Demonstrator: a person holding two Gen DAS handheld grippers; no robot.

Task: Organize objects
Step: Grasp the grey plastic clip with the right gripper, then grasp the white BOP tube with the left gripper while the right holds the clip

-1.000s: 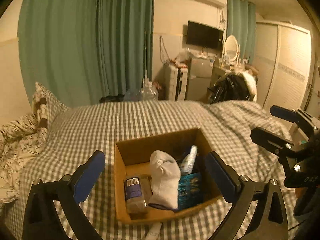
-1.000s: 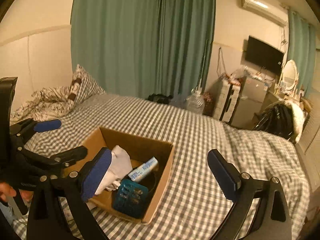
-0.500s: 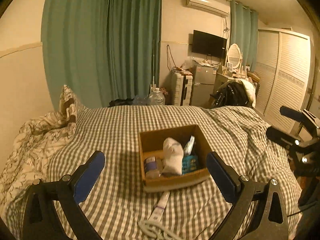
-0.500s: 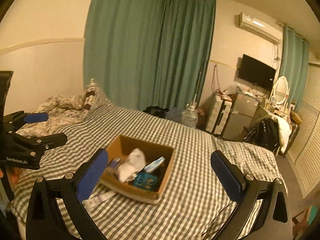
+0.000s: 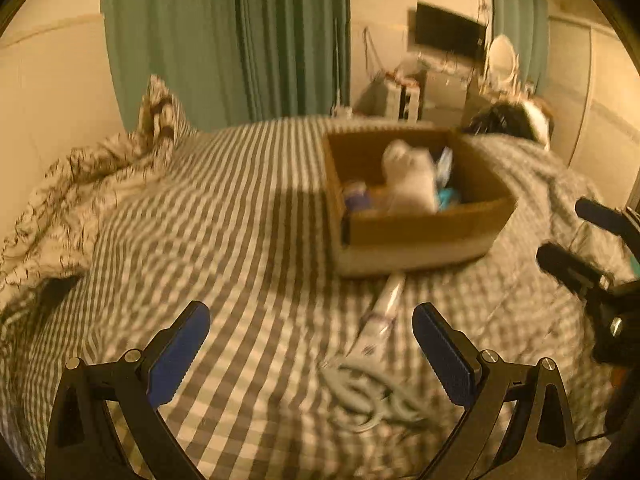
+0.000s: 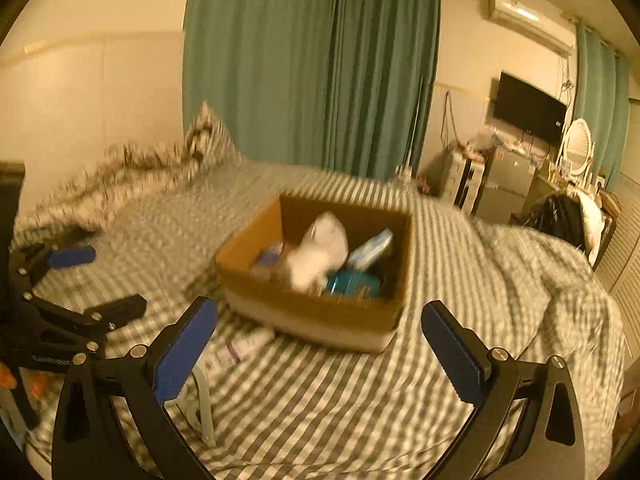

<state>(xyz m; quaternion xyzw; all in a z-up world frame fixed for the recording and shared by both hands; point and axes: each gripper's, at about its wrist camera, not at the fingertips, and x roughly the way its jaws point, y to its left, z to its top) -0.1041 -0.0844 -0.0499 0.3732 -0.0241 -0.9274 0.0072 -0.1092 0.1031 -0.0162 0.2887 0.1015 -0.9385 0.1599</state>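
The cardboard box (image 5: 416,216) is seen in the upper right of the left wrist view and at the centre of the right wrist view, resting on the checked bedspread (image 5: 240,240). It is already loaded: a white sock (image 6: 320,254), a pale tube-shaped pack (image 6: 370,249) and a teal item (image 6: 352,284) are made out inside, though all are smeared by motion blur.

Against the views of half a second ago, the box is shown larger and shifted toward the upper right of the left wrist frame, and the whole scene is now blurred; both cameras are therefore judged to be swinging down and in toward the near part of the bed. Two things left outside the box are brought into plainer view by this: a white tube (image 5: 382,312) lying just in front of the box, touching or nearly touching its near wall, and a coiled grey cable (image 5: 368,392) just below it, low in the frame.

The left gripper (image 5: 310,356) is held wide with nothing between its blue pads, and the tube and cable lie between its fingers in the picture. The right gripper (image 6: 318,354) is likewise spread wide and empty, with the box ahead of it.

The sorting is judged nearly complete; the tube and the cable are taken as what remains, the left claw being the better placed.
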